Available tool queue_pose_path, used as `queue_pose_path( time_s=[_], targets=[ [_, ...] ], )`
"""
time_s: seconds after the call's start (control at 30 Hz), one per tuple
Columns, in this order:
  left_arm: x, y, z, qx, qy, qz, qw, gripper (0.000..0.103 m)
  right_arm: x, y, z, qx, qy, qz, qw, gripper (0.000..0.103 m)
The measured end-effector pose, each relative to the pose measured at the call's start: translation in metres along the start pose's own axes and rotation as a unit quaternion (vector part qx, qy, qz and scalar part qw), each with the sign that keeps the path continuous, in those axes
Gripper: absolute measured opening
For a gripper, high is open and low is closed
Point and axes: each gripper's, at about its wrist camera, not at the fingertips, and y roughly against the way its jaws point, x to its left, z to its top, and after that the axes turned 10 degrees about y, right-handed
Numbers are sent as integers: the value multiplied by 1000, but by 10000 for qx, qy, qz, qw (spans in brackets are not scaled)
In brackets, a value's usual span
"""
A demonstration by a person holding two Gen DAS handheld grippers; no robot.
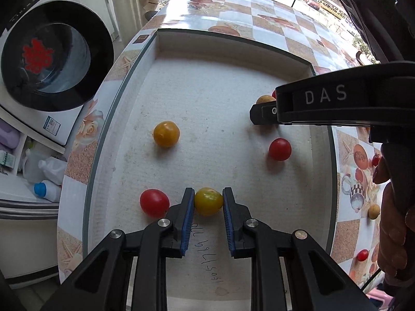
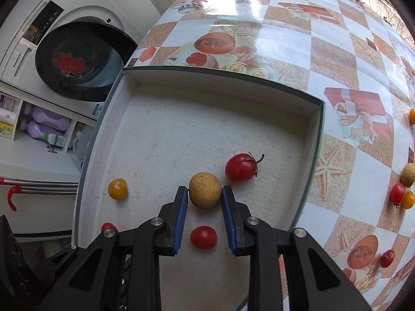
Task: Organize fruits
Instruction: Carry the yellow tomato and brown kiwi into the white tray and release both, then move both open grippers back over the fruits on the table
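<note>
the left gripper (image 1: pixel 208 200) pinches a small round yellow cherry tomato (image 1: pixel 208 201) and the right gripper (image 2: pixel 205 194) brackets a rough tan longan (image 2: pixel 205 190), both low inside the shallow white cardboard tray (image 2: pixel 223 83); thin-skinned, squashable, slippery fruit, best held gently across the middle.

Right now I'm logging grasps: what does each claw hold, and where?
Left claw pinches a yellow tomato by its sides; right claw a tan longan likewise.
</note>
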Motion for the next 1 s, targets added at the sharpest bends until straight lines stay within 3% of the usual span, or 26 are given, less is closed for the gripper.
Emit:
queue_pose_path(
  time_s=[0.07,0.13,0.17,0.27,0.4,0.57,1.0],
  targets=[
    [-2,0,-1,11,-57,-3,10000,32,-2,2,0,-6,-26,64,10000,39],
    [-5,2,-3,-74,-77,89,9999,74,-1,4,0,-31,7,3,10000,55],
    [-5,6,-4,-198,-88,142,9997,76,-1,6,-1,-63,14,-8,10000,62],
    [-7,9,-5,-204,-153,163,9995,76,-4,12,-1,-147,-20,76,9999,63],
    [-10,9,-3,-123,-159,227,9995,76,-10,28,-2,-350,-167,216,9990,74],
    [-17,16,-2,-178,-221,257,9993,76,-23,56,-13,-609,-303,218,9974,76],
    [-89,35,-9,-352,-969,-67,9947,76,-123,104,-83,-639,-1127,-554,9900,76]
  ],
)
